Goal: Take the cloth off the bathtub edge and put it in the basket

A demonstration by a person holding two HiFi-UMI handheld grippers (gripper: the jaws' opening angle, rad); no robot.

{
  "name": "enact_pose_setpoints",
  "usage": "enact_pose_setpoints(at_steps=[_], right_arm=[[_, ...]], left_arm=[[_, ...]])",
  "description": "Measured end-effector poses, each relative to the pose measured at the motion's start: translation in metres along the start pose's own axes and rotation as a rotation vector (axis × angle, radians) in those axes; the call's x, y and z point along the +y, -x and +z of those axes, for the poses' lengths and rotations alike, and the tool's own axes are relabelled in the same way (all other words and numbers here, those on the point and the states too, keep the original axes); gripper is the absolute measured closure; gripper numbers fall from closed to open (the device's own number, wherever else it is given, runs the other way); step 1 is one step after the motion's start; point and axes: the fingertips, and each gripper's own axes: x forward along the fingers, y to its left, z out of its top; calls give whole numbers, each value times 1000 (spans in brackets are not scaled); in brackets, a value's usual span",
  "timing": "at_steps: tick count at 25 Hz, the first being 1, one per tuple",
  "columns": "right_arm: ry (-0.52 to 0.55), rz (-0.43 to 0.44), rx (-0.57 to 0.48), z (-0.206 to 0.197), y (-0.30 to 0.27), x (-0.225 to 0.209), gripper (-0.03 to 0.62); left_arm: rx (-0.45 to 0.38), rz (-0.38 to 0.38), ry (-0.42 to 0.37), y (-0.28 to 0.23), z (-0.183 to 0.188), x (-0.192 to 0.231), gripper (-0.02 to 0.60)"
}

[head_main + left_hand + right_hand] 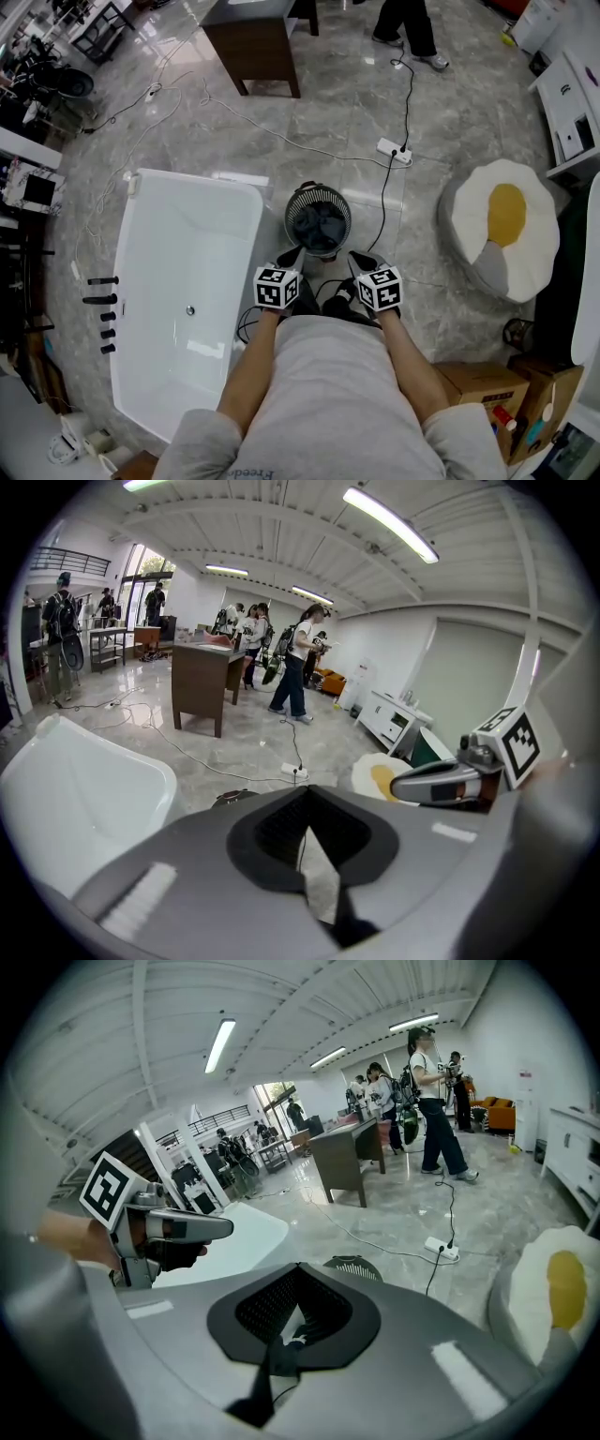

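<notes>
Cut off by the head view's top edge: a walking person (405,28) above the legs, and most of a dark wooden table (253,42). Inside the basket (318,220), dark cloth (317,232), folds too small to make out. Mostly hidden in both gripper views behind the left gripper (307,789) and right gripper (296,1266): that basket. Under a grey sleeve (202,445), lower left: the bathtub (197,178) near corner.

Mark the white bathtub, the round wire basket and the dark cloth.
white bathtub (159,272), head view, bare inner wall
round wire basket (290,214), head view, left rim
dark cloth (319,231), head view, middle, inside the basket
</notes>
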Motion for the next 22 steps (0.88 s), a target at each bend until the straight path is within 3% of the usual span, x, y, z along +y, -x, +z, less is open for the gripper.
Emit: enact_pose_setpoints(at_steps=[22], right_arm=[[44, -6, 10, -7, 12, -9, 592]], left_arm=[[-1, -6, 12, -8, -2, -15, 523]])
